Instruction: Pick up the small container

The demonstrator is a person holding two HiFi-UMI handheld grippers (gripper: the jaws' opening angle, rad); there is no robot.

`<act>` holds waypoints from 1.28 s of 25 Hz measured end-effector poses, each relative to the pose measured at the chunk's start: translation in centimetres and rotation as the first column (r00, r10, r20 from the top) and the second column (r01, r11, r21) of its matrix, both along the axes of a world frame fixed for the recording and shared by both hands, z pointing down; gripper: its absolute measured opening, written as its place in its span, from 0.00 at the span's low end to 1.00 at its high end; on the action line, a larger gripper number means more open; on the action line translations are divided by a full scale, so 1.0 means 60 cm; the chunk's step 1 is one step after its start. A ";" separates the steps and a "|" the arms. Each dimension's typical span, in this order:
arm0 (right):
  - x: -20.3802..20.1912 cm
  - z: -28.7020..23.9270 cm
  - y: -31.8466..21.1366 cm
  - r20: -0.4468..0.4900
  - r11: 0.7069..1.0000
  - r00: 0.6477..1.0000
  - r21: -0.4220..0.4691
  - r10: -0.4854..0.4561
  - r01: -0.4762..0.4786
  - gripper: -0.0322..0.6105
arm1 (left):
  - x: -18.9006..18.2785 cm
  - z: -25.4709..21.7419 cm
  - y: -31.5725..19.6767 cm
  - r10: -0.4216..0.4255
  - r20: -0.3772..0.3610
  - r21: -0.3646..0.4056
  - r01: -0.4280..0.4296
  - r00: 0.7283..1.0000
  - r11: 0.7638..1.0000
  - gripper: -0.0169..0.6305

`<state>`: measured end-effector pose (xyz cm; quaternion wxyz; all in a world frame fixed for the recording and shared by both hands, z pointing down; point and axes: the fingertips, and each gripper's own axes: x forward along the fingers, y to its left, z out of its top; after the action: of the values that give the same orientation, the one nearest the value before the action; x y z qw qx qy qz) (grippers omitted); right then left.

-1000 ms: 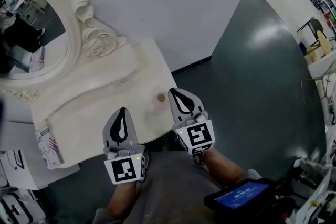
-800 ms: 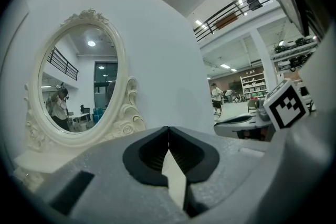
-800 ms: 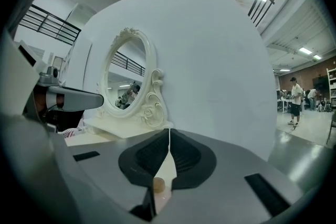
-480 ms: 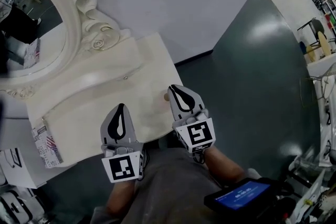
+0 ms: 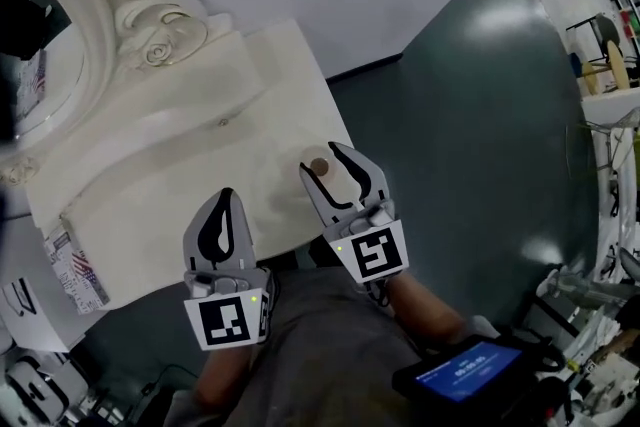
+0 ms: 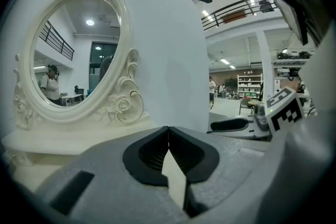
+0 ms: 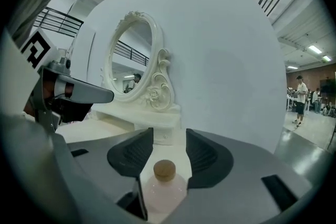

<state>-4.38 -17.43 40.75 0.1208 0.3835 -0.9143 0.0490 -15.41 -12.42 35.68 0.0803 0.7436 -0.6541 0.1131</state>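
Observation:
The small container [image 7: 164, 183] is a pale pink bottle with a cork lid. It stands on the cream dressing table [image 5: 150, 175] near the right front corner, and only its cork top [image 5: 318, 167] shows in the head view. My right gripper [image 5: 321, 160] straddles it, the jaws opening, one on each side of the bottle, and the pads do not press on it. In the right gripper view the bottle sits low between the right gripper's [image 7: 169, 136] jaws. My left gripper [image 5: 225, 200] hovers over the table's front edge, shut and empty, and the left gripper [image 6: 168, 128] shows its jaws meeting.
An ornate oval mirror [image 6: 73, 55] stands at the back of the table against a white wall. Dark green floor [image 5: 480, 115] lies to the right of the table. A printed box [image 5: 65, 260] sits at the table's left end. A blue-screened device [image 5: 470, 370] is by my right hip.
The right gripper was shut beside the bottle and now stands open with the bottle between its jaws. The head view has swung, shifting the table up and left.

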 end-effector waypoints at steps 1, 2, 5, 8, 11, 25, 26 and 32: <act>0.000 0.011 0.001 -0.009 1.000 1.000 -0.008 0.003 -0.003 0.33 | -0.001 0.010 -0.001 0.001 -0.005 -0.014 -0.001 1.000 1.000 0.05; 0.000 0.021 0.001 -0.018 1.000 1.000 -0.016 0.006 -0.006 0.33 | -0.002 0.020 -0.002 0.001 -0.009 -0.027 -0.001 1.000 1.000 0.05; 0.002 0.048 0.001 -0.029 0.999 0.999 -0.037 0.014 -0.015 0.34 | -0.006 0.045 -0.004 0.000 -0.022 -0.056 -0.001 1.000 0.998 0.05; 0.000 0.065 0.003 -0.038 0.999 0.999 -0.050 0.012 -0.014 0.35 | -0.005 0.063 -0.008 0.004 -0.032 -0.081 -0.007 0.999 0.997 0.05; -0.001 0.083 0.010 -0.046 0.998 0.999 -0.066 0.011 -0.014 0.35 | -0.001 0.077 -0.011 0.010 -0.042 -0.099 -0.014 0.999 0.995 0.05; 0.005 0.132 0.021 -0.103 0.996 0.994 -0.083 0.023 -0.032 0.36 | -0.002 0.119 -0.011 0.019 -0.063 -0.151 -0.028 0.998 0.988 0.05; 0.005 0.133 0.020 -0.107 0.996 0.994 -0.083 0.025 -0.034 0.36 | -0.003 0.120 -0.010 0.018 -0.064 -0.152 -0.028 0.998 0.988 0.05; 0.005 0.134 0.017 -0.110 0.996 0.993 -0.081 0.036 -0.045 0.36 | -0.012 0.124 -0.010 0.011 -0.063 -0.160 -0.022 0.998 0.987 0.05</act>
<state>-4.09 -16.40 48.82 0.1852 0.3986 -0.8956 0.0685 -16.11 -13.04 43.15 0.1593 0.7433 -0.6338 0.1427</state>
